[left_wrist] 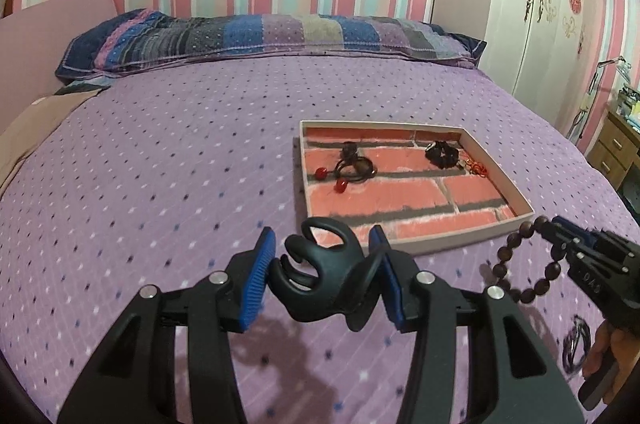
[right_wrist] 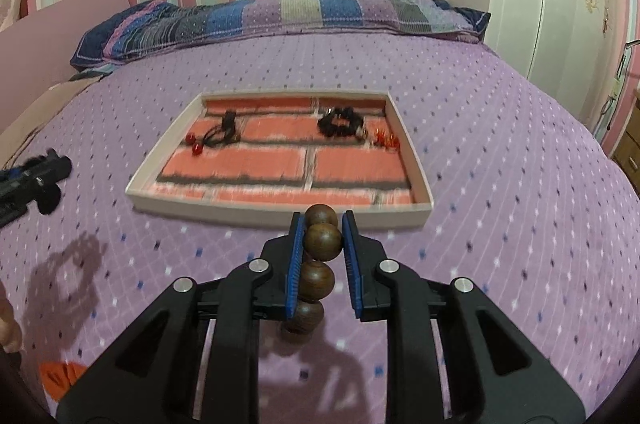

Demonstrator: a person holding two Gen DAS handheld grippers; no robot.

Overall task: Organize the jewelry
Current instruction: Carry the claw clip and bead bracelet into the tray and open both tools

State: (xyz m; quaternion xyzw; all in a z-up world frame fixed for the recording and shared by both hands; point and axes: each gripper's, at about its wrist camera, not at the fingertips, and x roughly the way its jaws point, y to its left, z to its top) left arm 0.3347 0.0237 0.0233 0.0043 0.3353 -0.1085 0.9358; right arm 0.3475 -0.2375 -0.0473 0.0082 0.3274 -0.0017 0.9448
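In the left wrist view, the left gripper (left_wrist: pixel 322 278) was clamped on a black claw hair clip (left_wrist: pixel 320 282), its blue pads pressing both sides. Just beyond the fingertips lay a shallow tray (left_wrist: pixel 416 244) with a brick-patterned floor on the purple bedspread (left_wrist: pixel 160 163), holding hair ties with red beads (left_wrist: pixel 344 171) and a black scrunchie (left_wrist: pixel 442 153). To the right, the right gripper (left_wrist: pixel 554 228) carried a wooden bead bracelet (left_wrist: pixel 520 264).

In the right wrist view, the right gripper (right_wrist: pixel 322 238) pinched the bracelet (right_wrist: pixel 322 242) by one bead, the rest hanging below. The tray (right_wrist: pixel 280 209) sat directly ahead, and the left gripper (right_wrist: pixel 44 175) showed at far left.
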